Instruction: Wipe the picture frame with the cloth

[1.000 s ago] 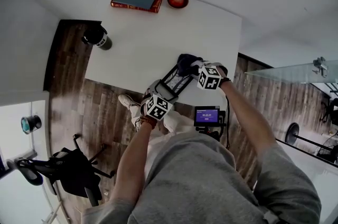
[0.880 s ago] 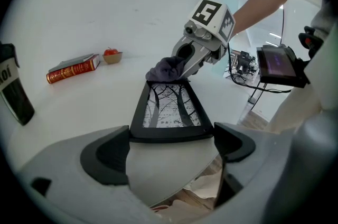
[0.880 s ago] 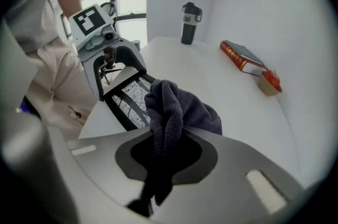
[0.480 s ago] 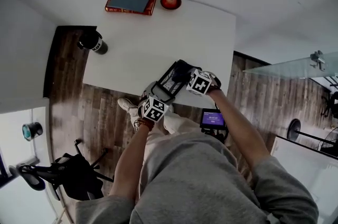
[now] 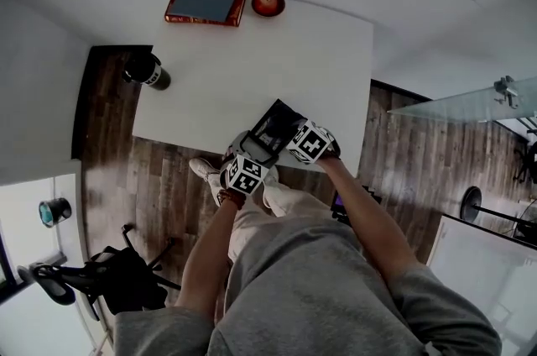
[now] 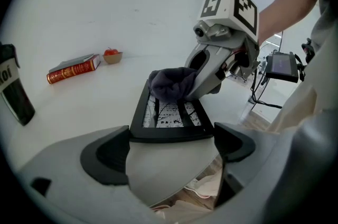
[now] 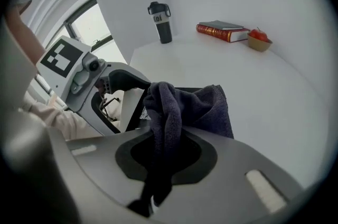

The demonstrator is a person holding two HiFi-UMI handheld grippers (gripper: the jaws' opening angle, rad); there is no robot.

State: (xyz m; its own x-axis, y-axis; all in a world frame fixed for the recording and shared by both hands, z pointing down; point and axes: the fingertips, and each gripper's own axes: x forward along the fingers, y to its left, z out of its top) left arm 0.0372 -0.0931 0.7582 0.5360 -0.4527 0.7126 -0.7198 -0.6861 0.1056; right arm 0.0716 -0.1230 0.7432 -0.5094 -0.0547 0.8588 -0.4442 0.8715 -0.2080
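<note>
Surface (image 5: pixel 252 69): white, rectangular, centre of the head view, over a dark wood floor (image 5: pixel 109 136).

Frame (image 6: pixel 170 117): black rim, pale picture with dark strokes. It sits at the lower edge of the surface in the head view. Flat or tipped: cannot tell.

Left gripper (image 6: pixel 171 139): jaws closed onto the frame's near rail, 1 black pad touching each end of that rail, nothing else between them. White surface shows just below the rail in the left gripper view.

Right gripper (image 7: pixel 163 157): jaws closed tight on the cloth (image 7: pixel 196 105), which is dark and bunched. 1 thick fold runs down between the pads and the rest spills forward past the tips. In the left gripper view the wad sits on the far end of the frame, touching the glass and the far rail. The right gripper slants down onto it from the upper right.

2 grippers: close together, facing each other across the frame, marker cubes side by side in the head view.

Book (image 7: pixel 222 30): red cover, lying flat at the far edge of the surface, upper left of the head view.

Bowl (image 7: pixel 259 41): small, holding 1 red round item, just right of the book.

Bottle (image 7: pixel 162 22): dark, upright, lidded, at the surface's left corner in the head view, well apart from the frame.

Chair (image 5: pixel 109 274): black, on the floor, lower left of the head view.
</note>
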